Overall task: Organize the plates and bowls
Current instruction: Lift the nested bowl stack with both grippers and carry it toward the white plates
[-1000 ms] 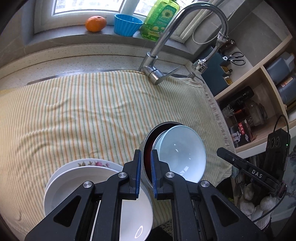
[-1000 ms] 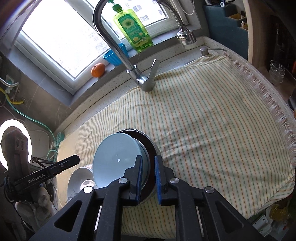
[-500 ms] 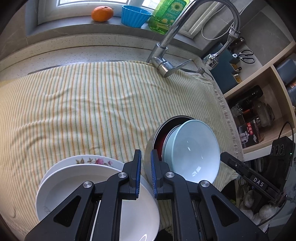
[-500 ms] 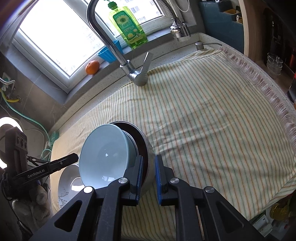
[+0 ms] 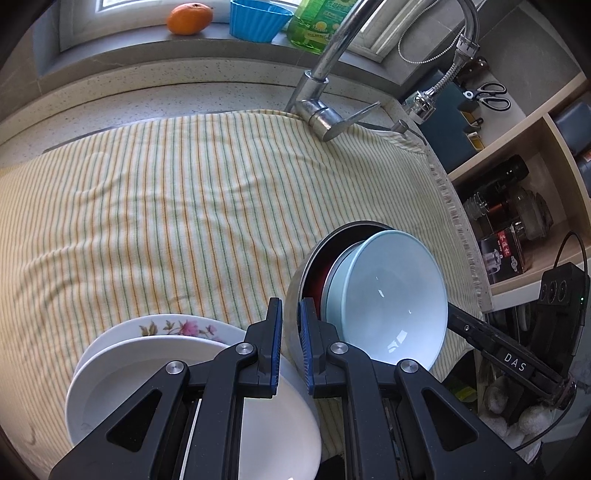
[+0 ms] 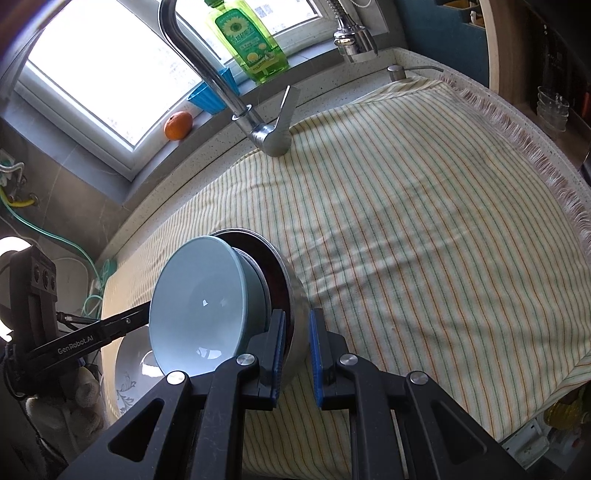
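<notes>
A metal bowl [image 5: 301, 273] with a dark red inside holds a pale blue bowl [image 5: 391, 299], tilted on its side above the striped cloth [image 5: 184, 206]. Both grippers are shut on the metal bowl's rim. My left gripper [image 5: 291, 325] grips it from one side. My right gripper [image 6: 297, 332] grips the metal bowl [image 6: 291, 291] from the other side, with the blue bowl [image 6: 199, 306] to its left. A white plate [image 5: 166, 380] lies on a floral plate [image 5: 177, 326] below my left gripper; the plates also show in the right wrist view [image 6: 129, 369].
A faucet [image 5: 325, 92] stands at the back of the cloth. An orange [image 5: 189, 18], a blue cup [image 5: 258, 18] and a green soap bottle [image 6: 251, 40] sit on the windowsill. Shelves with jars [image 5: 517, 221] are at the right.
Both grippers have tilted the metal bowl further onto its side, so the blue bowl inside leans out more. The view has shifted slightly nearer the counter.
</notes>
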